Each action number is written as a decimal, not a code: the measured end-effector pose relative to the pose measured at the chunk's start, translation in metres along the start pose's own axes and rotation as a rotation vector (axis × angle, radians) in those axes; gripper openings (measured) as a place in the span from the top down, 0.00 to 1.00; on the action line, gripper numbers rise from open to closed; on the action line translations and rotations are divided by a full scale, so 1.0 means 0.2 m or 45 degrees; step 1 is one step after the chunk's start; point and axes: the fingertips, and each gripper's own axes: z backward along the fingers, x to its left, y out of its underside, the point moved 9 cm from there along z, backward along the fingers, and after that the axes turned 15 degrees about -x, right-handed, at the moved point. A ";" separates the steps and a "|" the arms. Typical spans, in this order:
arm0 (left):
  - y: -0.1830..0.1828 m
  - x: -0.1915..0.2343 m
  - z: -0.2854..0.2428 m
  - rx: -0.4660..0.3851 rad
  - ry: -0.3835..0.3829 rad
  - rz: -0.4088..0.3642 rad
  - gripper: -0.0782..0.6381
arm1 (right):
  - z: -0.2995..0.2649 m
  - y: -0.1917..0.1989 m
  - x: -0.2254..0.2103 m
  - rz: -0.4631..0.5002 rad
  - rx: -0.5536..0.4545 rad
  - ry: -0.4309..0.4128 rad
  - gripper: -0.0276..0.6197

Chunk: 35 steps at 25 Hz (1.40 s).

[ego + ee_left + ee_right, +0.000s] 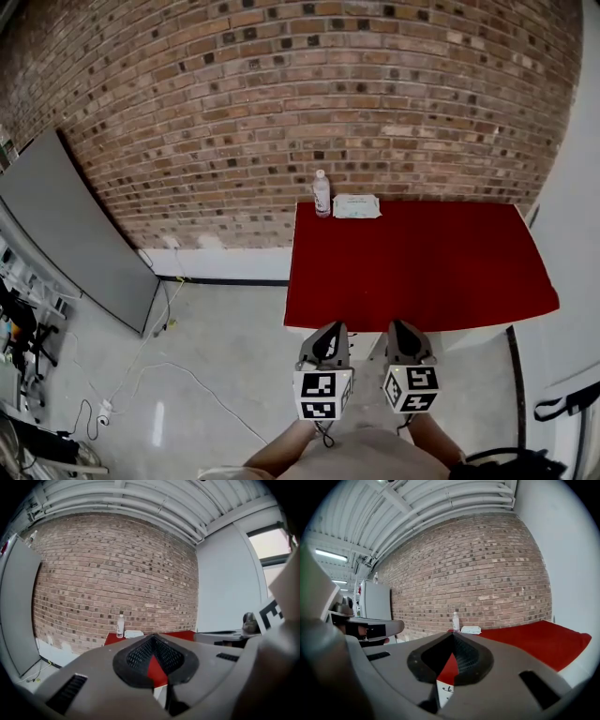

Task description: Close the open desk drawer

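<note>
We cannot pick out the drawer. It would sit under the near edge of the bench (422, 262), and that strip lies behind both tools in the head view. In the right gripper view a white face with dark marks (443, 691) shows just below the bench edge, but we cannot tell whether it is the drawer front. What we see would fit a drawer standing out under the edge as well as one already flush.

The left tool (330, 330) and the right tool (401, 328) hover side by side just off the near edge, each with its jaws together and nothing between them.

If the drawer does stand out, closed tips suit the push. We would set them flat on the middle of the front, press level and straight toward the far side, and ease off at the end. That way the bottle (322, 194) and the pack (357, 206) at the far edge stay put.
</note>
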 end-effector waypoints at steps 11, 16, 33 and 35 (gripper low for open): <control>-0.04 -0.01 -0.03 -0.048 -0.026 0.007 0.88 | -0.04 -0.06 0.03 0.020 -0.054 -0.051 0.96; -0.02 -0.03 -0.02 -0.032 -0.027 0.019 0.88 | -0.01 -0.05 0.02 0.003 -0.045 -0.056 0.96; -0.01 -0.15 -0.06 -0.065 -0.061 0.021 0.88 | 0.04 -0.07 -0.11 0.013 -0.036 -0.080 0.96; -0.02 -0.15 -0.05 -0.067 -0.062 0.016 0.88 | 0.04 -0.08 -0.10 0.015 -0.038 -0.083 0.96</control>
